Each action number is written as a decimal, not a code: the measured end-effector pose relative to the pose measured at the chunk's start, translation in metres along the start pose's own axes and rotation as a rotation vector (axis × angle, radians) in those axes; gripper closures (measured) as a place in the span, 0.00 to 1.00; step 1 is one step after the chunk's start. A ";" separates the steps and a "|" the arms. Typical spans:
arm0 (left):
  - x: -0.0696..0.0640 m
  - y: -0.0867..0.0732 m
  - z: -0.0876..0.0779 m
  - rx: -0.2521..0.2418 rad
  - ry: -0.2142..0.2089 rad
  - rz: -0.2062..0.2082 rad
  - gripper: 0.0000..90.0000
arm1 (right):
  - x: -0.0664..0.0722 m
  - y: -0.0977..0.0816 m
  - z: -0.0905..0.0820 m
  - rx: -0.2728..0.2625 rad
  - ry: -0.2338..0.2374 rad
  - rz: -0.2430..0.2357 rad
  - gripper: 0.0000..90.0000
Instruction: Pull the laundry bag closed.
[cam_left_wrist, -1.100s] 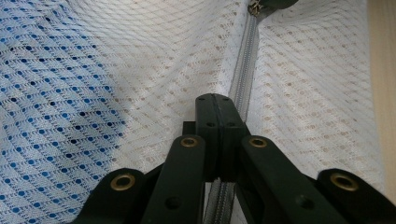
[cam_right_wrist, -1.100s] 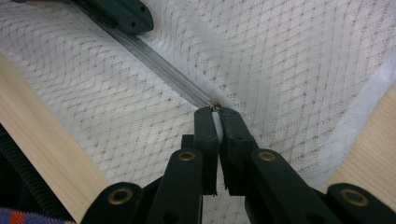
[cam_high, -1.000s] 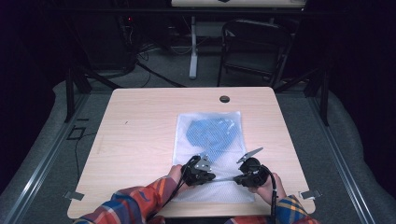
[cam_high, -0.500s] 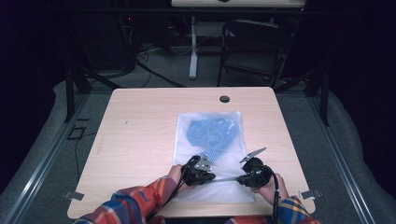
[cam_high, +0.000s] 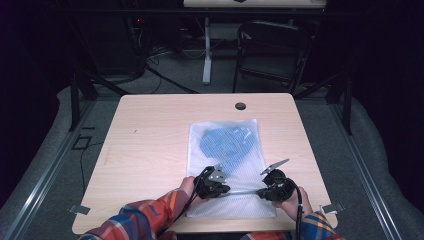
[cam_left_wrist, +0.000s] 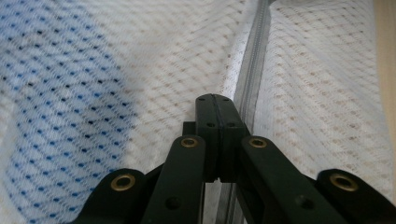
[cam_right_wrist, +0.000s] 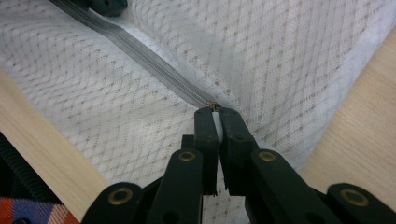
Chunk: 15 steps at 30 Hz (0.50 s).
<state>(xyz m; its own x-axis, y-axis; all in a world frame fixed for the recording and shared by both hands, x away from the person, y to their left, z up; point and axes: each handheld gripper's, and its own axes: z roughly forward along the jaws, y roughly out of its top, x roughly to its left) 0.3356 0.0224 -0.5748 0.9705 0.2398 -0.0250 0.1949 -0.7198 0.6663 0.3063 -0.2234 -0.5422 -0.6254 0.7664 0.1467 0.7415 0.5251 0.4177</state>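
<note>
Little has shifted since the earlier frame: my right tongs (cam_high: 260, 191) sit a touch nearer the bag's right edge, the left unmoved.

Item: white mesh laundry bag (cam_high: 227, 167), lying flat on the near middle of the surface (cam_high: 150, 145), with something blue (cam_high: 225, 142) inside its far half.
Zipper (cam_right_wrist: 154, 65): grey, running across the bag's near end between my two tongs. It looks closed along the stretch I can see.
Right tongs: clamped on the white zipper pull (cam_right_wrist: 217, 122), at the right end of the zipper.
Left tongs (cam_left_wrist: 215, 100): pressed together on the mesh just beside the zipper, pinning the bag.
Progress, by my reckoning: grip taken, bag braced; the slide along the zipper is left to do.
</note>
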 end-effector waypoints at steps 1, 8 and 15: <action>-0.002 0.001 0.001 -0.025 -0.002 -0.003 1.00 | 0.000 0.001 0.000 -0.002 -0.004 -0.002 0.97; -0.020 0.018 0.019 -0.041 -0.020 0.068 1.00 | 0.008 0.004 0.009 0.000 0.046 -0.043 0.96; -0.023 0.018 0.022 -0.028 -0.017 0.072 1.00 | 0.006 0.003 0.012 0.017 0.047 -0.038 0.97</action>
<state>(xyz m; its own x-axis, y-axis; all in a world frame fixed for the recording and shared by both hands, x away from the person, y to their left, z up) 0.3196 -0.0107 -0.5787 0.9843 0.1763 0.0115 0.1203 -0.7164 0.6872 0.3073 -0.2127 -0.5506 -0.6633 0.7280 0.1732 0.7210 0.5599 0.4082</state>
